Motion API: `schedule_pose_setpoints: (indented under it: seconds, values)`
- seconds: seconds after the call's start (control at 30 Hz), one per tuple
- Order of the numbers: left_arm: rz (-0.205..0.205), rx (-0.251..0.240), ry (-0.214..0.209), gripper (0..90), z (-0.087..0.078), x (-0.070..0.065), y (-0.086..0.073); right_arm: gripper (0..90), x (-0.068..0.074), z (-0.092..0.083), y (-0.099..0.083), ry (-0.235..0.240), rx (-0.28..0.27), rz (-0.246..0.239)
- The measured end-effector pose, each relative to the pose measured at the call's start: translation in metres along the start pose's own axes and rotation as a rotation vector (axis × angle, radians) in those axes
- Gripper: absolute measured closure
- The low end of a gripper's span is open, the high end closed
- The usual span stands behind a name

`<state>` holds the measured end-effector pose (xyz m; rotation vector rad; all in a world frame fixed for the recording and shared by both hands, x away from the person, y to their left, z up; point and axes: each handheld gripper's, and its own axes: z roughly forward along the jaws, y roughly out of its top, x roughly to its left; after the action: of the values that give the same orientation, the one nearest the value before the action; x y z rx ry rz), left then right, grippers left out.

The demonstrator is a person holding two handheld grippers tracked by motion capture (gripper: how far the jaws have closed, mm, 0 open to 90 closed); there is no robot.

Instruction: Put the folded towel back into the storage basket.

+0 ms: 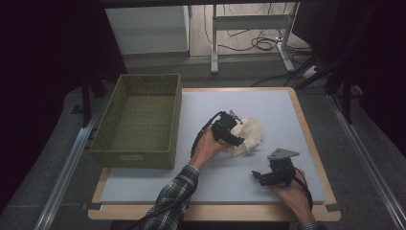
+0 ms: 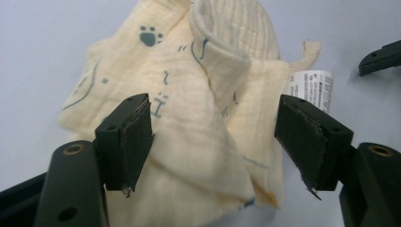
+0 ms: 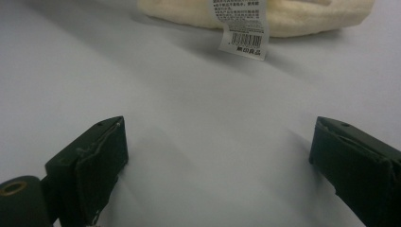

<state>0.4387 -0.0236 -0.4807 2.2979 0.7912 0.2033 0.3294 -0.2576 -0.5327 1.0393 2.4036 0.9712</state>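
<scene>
Our left gripper sits right over the cream muslin cloth, jaws spread wide with a raised fold of fabric lying between them; pads look clear of it on both sides, so nothing is clamped yet. Cloth with paw-print pattern lies crumpled mid-mat, directly under and ahead of that gripper in the high view, its white care label sticking out toward our right hand. Long axis of the bundle runs roughly across the left jaws, so we judge that closing would pinch the fold straight on. Our right gripper rests low on the grey mat, jaws wide and empty, cloth well ahead of it; left is clearly nearer. Green woven basket stands left of the cloth, nothing inside.
</scene>
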Motion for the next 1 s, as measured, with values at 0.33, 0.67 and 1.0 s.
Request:
schedule_pose_setpoints:
  seconds: [0.33, 0.67, 1.0]
  values:
    - [-0.014, -0.050, 0.050, 32.8, -0.031, 0.004, -0.021, 51.6, 0.006, -0.011, 0.006, 0.114, -0.034, 0.006]
    - [-0.032, -0.045, 0.072, 47.4, -0.033, 0.004, -0.056, 64.8, 0.020, 0.015, 0.042, 0.201, -0.080, -0.004]
    - [-0.037, -0.078, 0.083, 37.3, -0.033, 0.007, -0.061, 62.6, 0.023, 0.061, 0.069, 0.086, -0.035, -0.013]
